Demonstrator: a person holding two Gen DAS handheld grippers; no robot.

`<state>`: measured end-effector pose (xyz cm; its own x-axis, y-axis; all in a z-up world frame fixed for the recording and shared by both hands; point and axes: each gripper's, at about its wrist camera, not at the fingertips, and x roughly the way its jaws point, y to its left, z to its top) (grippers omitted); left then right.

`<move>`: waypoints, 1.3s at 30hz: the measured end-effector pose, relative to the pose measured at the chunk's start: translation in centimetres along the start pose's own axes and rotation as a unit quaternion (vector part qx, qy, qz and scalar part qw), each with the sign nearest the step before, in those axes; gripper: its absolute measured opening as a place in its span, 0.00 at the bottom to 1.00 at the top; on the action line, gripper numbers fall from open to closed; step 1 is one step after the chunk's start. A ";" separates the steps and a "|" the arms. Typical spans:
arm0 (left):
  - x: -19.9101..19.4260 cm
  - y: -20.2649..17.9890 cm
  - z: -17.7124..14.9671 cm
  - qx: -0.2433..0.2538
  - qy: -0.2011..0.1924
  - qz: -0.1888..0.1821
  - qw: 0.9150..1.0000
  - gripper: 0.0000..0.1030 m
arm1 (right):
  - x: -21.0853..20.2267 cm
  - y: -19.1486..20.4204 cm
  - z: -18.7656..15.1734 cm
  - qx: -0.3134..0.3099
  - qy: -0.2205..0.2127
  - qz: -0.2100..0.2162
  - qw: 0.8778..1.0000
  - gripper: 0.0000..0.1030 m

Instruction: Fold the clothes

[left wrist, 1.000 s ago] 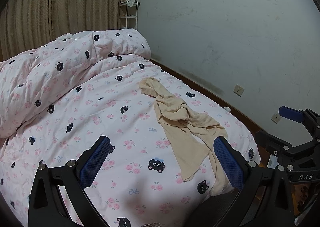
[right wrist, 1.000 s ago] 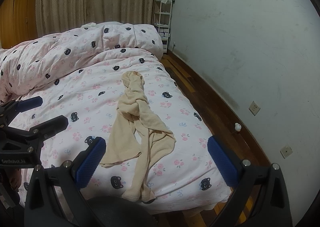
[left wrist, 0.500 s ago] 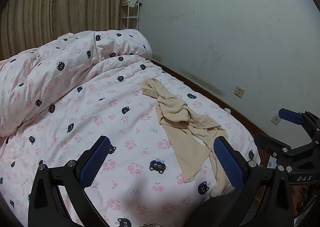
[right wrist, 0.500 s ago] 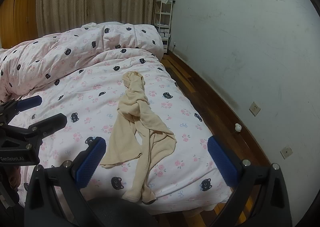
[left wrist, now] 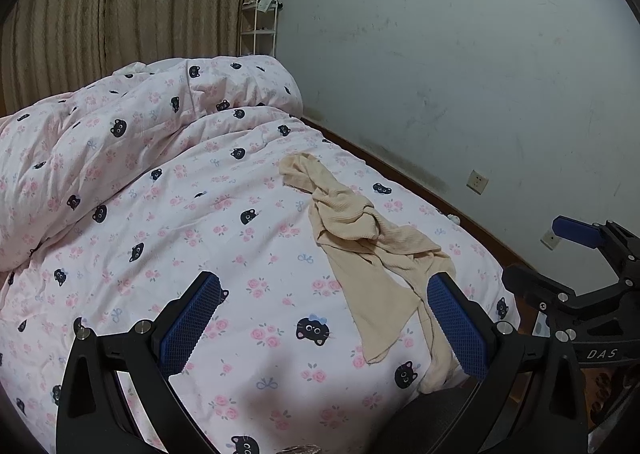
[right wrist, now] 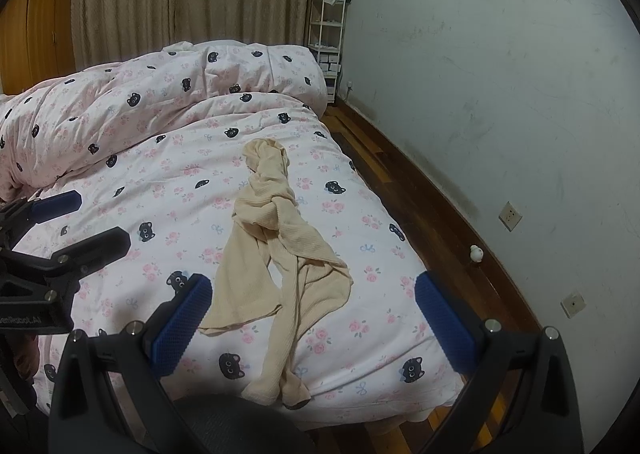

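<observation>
On the cat-print bed (right wrist: 168, 190) at frame center, the twisted beige garment (right wrist: 276, 238) lay unfolded, so the left tool (left wrist: 324, 322) and right tool (right wrist: 312, 318) hovered wide, holding nothing.

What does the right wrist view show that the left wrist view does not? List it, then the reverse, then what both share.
Only the right wrist view shows the wooden wardrobe, the bare wooden floor and the garment's dangling ends. Only the left wrist view shows the right gripper from the side. Both share the crumpled beige garment, the cat-print duvet, the white shelf, and both grippers open.
</observation>
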<state>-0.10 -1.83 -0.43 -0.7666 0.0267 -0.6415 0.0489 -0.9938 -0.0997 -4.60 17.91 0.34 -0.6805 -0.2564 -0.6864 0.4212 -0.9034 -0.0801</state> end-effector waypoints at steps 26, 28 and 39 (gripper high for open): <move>2.6 1.1 -0.1 -0.002 0.022 0.008 1.000 1.00 | 5.0 0.4 0.7 -0.025 0.013 -0.008 1.000 1.00; 3.0 1.2 -0.3 -0.002 0.025 0.008 1.000 1.00 | 5.8 0.5 0.6 -0.030 0.016 -0.007 0.999 1.00; 4.3 1.9 -1.4 -0.009 0.039 0.007 0.999 0.99 | 10.3 1.3 0.6 -0.041 0.024 0.000 0.999 0.99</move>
<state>-2.39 -3.48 -4.39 -0.7143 0.0225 -0.6994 0.0702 -0.9921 -0.1036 -11.40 13.89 -6.44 -0.6520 -0.2380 -0.7199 0.4706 -0.8715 -0.1381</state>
